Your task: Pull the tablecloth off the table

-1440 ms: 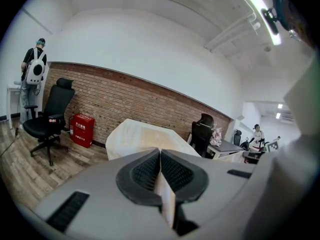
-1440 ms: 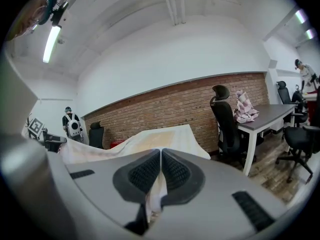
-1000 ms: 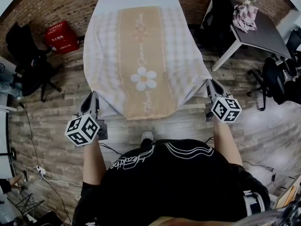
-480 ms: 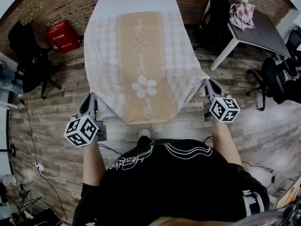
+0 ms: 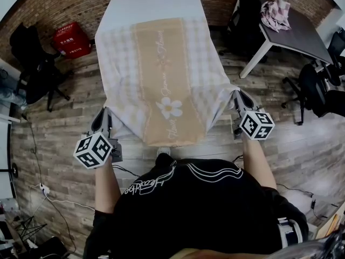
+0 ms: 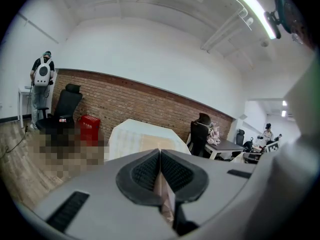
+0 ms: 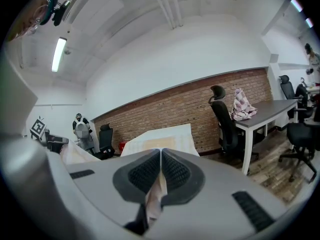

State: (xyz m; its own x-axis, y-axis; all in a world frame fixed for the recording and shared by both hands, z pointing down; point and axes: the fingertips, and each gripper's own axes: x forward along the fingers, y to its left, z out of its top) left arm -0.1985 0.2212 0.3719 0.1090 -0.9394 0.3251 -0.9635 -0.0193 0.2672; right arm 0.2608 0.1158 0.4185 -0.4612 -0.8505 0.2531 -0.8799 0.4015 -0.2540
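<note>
head view looks steeply down on a table (image 5: 153, 4) with the tablecloth (image 5: 161, 74) lying along it; the cloth is pale checked with a tan band down the middle and a white daisy (image 5: 171, 108) near its close end; beyond the cloth's far edge a plain white strip of tabletop shows; the close end of the cloth hangs off the table edge towards the person, and its two near corners are drawn out sideways to the grippers.

the left gripper (image 5: 103, 113) is at the cloth's near left corner, and the right gripper (image 5: 237, 95) at the near right corner; both point away from the person's black shirt (image 5: 199, 209) and sit below the level of the tabletop.

left gripper view shows the ribbed pads (image 6: 145, 171) pressed together with a thin fold of pale cloth pinched in the seam between them; right gripper view shows the same, its pads (image 7: 175, 171) closed on a fold of the cloth that trails down out of the jaws.

around the table, on the wooden plank floor (image 5: 64, 123): a red box (image 5: 70, 41) against the brick wall (image 5: 54, 4) to the left, a black office chair (image 5: 35, 69) near it, and to the right a grey desk (image 5: 302, 34) with a bundle of pink and white fabric (image 5: 272, 15) on it.
</note>
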